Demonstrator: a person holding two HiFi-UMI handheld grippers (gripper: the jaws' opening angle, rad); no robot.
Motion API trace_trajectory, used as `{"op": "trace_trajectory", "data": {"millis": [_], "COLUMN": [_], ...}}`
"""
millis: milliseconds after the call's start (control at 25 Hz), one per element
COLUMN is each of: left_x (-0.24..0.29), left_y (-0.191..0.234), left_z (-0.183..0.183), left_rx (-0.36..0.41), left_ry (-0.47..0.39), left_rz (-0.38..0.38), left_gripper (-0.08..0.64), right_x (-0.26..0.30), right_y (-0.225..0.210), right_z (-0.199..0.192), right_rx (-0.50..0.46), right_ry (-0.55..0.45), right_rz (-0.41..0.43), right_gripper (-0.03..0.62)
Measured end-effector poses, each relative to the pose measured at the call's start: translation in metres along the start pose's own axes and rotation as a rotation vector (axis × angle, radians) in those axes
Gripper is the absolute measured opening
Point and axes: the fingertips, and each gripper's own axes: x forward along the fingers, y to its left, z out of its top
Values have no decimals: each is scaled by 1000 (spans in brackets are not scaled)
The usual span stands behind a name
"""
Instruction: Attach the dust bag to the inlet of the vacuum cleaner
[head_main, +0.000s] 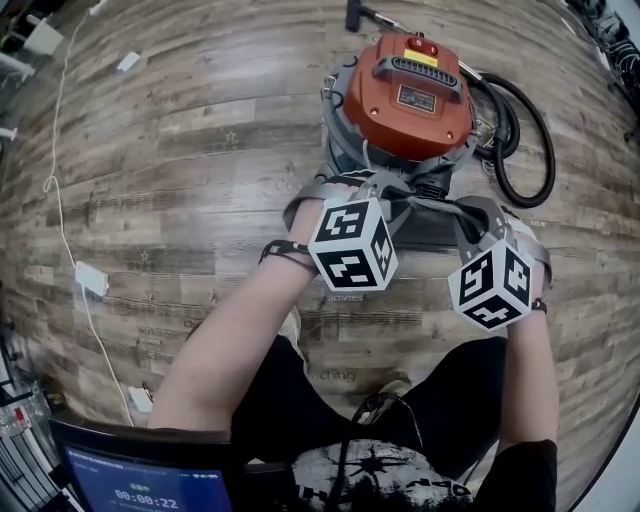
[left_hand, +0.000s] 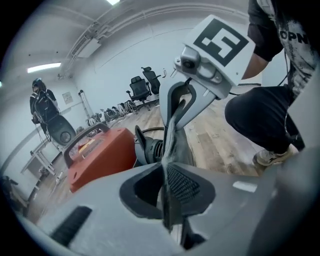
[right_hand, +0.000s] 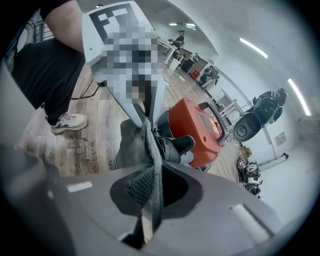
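Observation:
The vacuum cleaner has an orange motor head on a steel drum and stands on the wood floor ahead of me. A grey cloth dust bag is stretched between my two grippers just in front of the drum. My left gripper is shut on one edge of the dust bag. My right gripper is shut on the other edge of the dust bag. The black inlet sticks out of the drum right behind the cloth, and the inlet also shows in the left gripper view.
A black hose loops at the right of the vacuum. A white cable with an adapter runs along the floor at left. A screen sits at the near left. My shoes are close behind the bag. Office chairs stand far off.

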Motion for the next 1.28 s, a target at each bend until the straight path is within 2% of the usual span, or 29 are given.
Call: {"op": "trace_trajectory", "data": {"millis": [240, 480, 600, 720, 880, 1080, 1200, 1280], "left_x": [7, -1, -3, -2, -4, 0, 6, 8], "left_y": [-1, 8, 12, 14, 12, 10, 7, 5], "left_z": [-15, 12, 30, 31, 18, -3, -10, -9], "left_rx": [-11, 26, 51, 52, 18, -41, -27, 0], "left_ry": [46, -5, -36, -44, -31, 12, 37, 42], "left_rz": [-24, 14, 34, 28, 10, -14, -29, -28], "left_gripper": [35, 32, 32, 35, 34, 35, 37, 38], "right_x": [-2, 6, 15, 17, 8, 0, 0, 1], "right_y": [-1, -4, 2, 3, -6, -12, -10, -7], "right_z": [16, -9, -22, -22, -10, 12, 16, 12], "right_rx": [-46, 101, 128, 143, 125, 47, 16, 38], "right_ry": [-20, -51, -27, -30, -55, -68, -66, -76], "right_rz": [8, 29, 43, 46, 11, -21, -28, -23], "right_gripper": [21, 20, 18, 18, 17, 18, 20, 20]}}
